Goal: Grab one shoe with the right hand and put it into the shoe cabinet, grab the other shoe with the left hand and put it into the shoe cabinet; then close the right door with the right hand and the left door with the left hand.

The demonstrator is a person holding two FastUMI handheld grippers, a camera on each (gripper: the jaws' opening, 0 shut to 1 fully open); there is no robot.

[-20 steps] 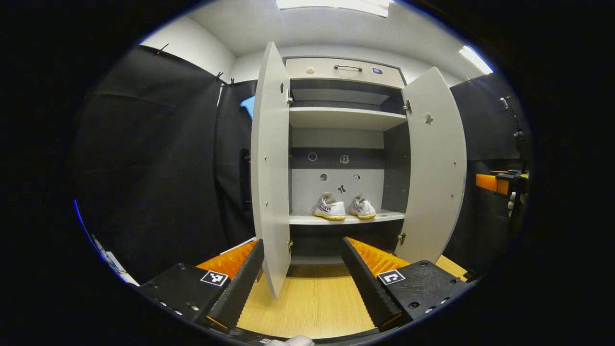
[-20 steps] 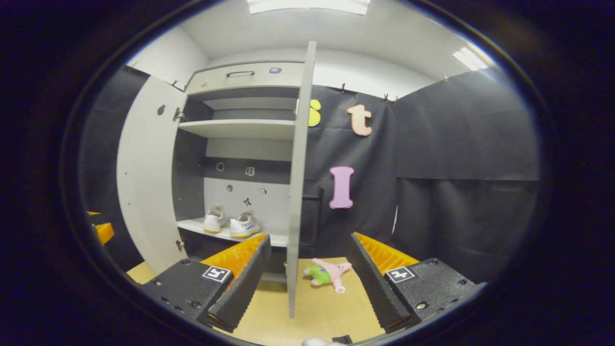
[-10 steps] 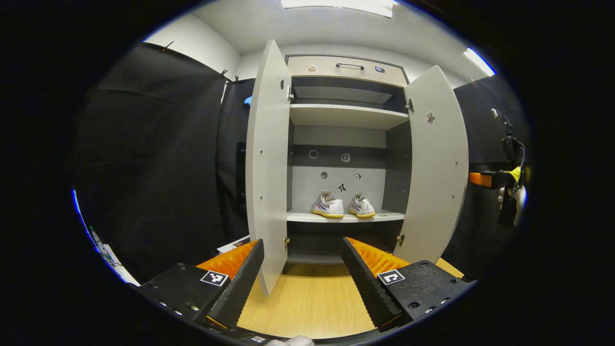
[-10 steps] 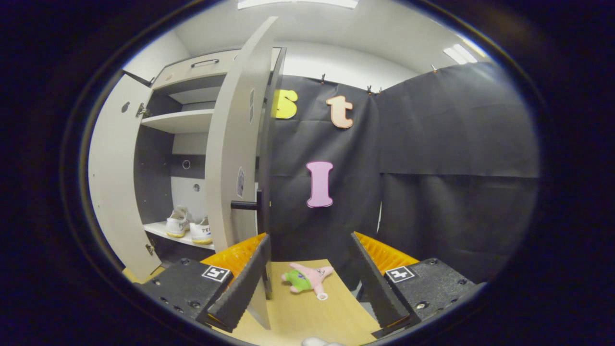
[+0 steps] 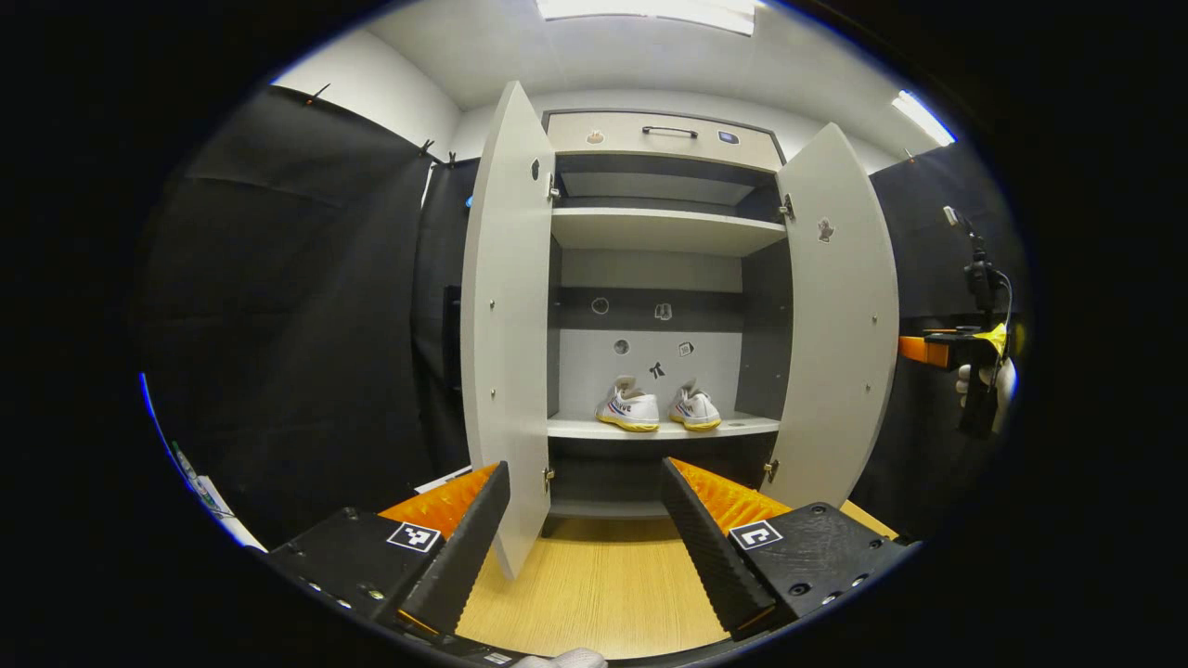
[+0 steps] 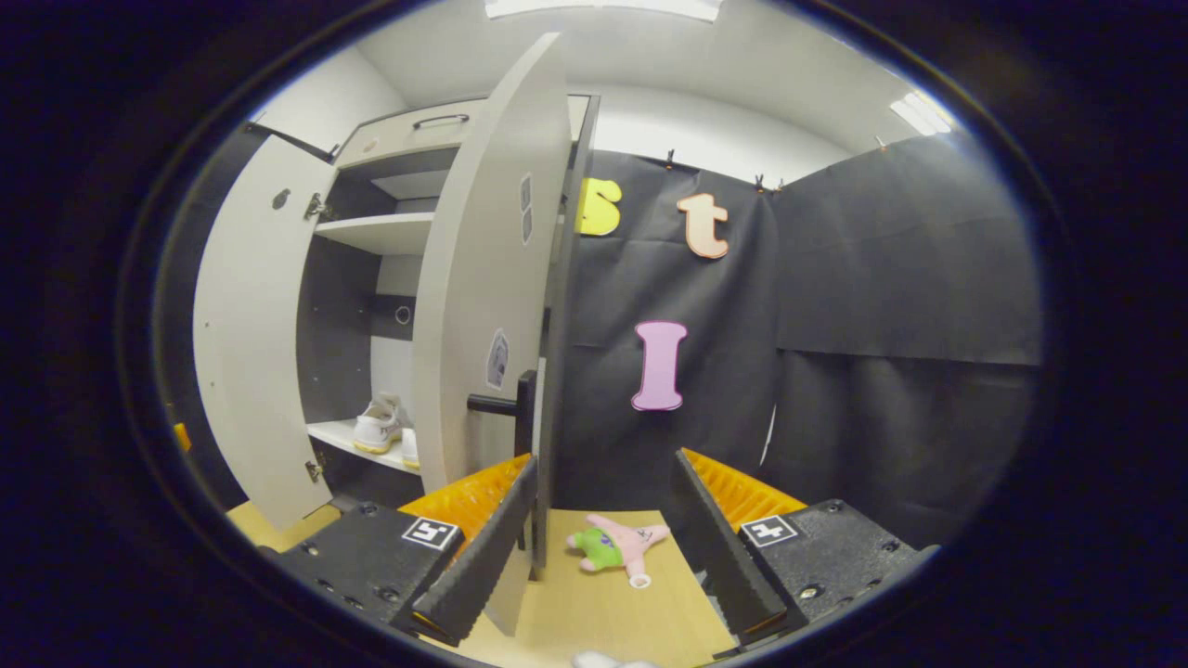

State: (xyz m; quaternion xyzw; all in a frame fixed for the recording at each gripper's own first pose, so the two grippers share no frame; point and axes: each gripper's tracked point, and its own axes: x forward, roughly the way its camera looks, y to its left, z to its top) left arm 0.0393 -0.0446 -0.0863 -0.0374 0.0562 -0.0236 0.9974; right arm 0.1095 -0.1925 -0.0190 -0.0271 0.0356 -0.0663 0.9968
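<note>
Left door: pale grey panel, swung open, seen nearly edge-on in the left gripper view; small round mark near its top; lower corner hanging just over the wooden floor.
Left gripper: fingers spread wide, released, nothing between them; pointed at the open cabinet from in front, near the left door's lower edge.
Shoe cabinet: grey, tall, dark inner side walls, light back panel with small stickers; drawer with a dark bar handle across the top; upper shelf bare.
Left shoe: white sneaker, yellow sole, blue and red lettering on the side; heel toward the camera; on the lower shelf.
Right shoe: same white sneaker with yellow sole, just beside the first, on the same shelf.
Right door: pale grey, partly swung in; outer face with stickers and a dark bar handle in the right gripper view.
Right gripper: fingers apart, released, holding nothing; left finger just below the door's handle edge, contact impossible to tell.
Plush toy: pink and green, lying on the floor between the right gripper's fingers, farther off.
</note>
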